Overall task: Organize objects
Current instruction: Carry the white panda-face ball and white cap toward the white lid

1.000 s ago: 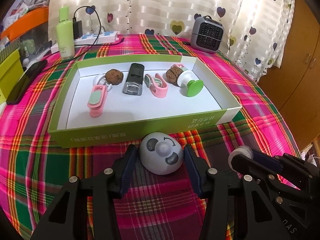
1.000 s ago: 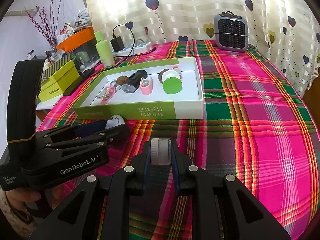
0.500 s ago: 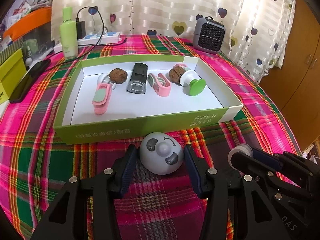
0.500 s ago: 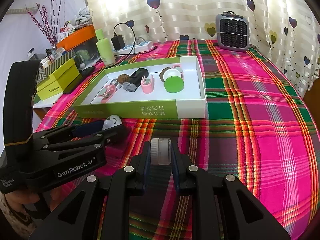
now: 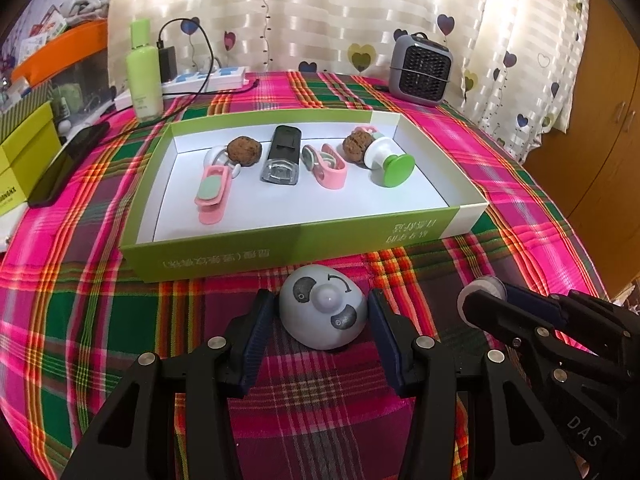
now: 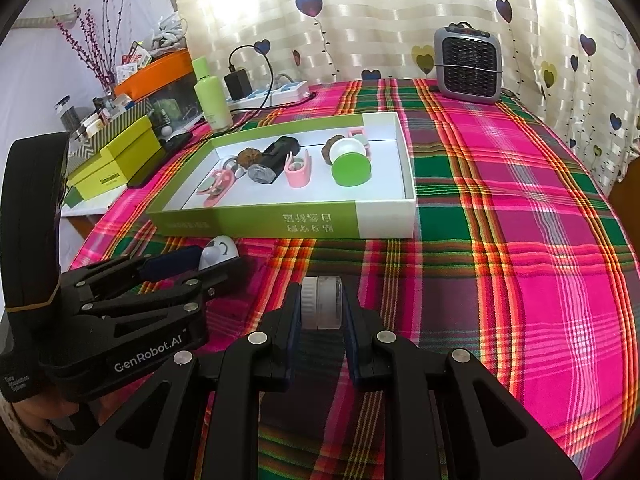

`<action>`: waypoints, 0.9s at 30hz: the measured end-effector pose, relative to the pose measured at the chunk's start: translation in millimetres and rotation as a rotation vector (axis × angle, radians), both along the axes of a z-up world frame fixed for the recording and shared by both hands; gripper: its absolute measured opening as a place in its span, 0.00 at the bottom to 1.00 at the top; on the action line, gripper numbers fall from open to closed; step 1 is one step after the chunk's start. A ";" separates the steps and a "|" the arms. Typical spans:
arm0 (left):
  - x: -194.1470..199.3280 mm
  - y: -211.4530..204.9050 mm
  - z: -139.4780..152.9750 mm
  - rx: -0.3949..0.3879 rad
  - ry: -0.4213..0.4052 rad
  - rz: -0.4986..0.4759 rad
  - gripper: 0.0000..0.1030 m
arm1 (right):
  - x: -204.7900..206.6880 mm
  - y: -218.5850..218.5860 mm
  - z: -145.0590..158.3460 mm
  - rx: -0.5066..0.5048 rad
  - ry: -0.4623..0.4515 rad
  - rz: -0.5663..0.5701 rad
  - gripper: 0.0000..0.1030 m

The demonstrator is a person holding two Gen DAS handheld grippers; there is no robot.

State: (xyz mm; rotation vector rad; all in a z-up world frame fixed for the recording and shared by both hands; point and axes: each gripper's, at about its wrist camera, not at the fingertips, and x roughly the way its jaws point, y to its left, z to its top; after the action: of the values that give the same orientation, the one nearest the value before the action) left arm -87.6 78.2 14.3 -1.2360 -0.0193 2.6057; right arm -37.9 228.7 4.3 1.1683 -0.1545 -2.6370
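My left gripper (image 5: 322, 320) is shut on a grey panda-faced dome (image 5: 323, 312), held just in front of the green-and-white box (image 5: 304, 240). The dome also shows in the right wrist view (image 6: 219, 251). My right gripper (image 6: 321, 304) is shut on a small clear round jar (image 6: 321, 302), to the right of the left gripper, above the plaid cloth. In the box lie two pink clips (image 5: 212, 194) (image 5: 326, 164), two walnuts (image 5: 245, 151) (image 5: 356, 142), a black device (image 5: 282, 156) and a green-and-white stamp (image 5: 390, 164).
A grey mini heater (image 5: 420, 68) stands at the back right. A green bottle (image 5: 142, 76), power strip (image 5: 204, 80) and phone (image 5: 66, 160) lie at the back left. Yellow-green boxes (image 6: 116, 160) sit off the table's left edge.
Both grippers have risen and drawn back a little with their objects; the box looks slightly farther away. Neither grip has changed.
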 end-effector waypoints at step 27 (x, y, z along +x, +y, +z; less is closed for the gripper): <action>16.5 -11.2 13.1 0.007 0.042 0.007 0.46 | -0.9 -14.0 7.4 0.012 0.016 0.027 0.20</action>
State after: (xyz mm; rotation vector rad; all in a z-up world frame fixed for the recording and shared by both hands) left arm -71.1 67.1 27.5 -1.1805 -0.0242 2.6345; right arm -38.8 214.6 11.7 1.1454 -0.1187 -2.6264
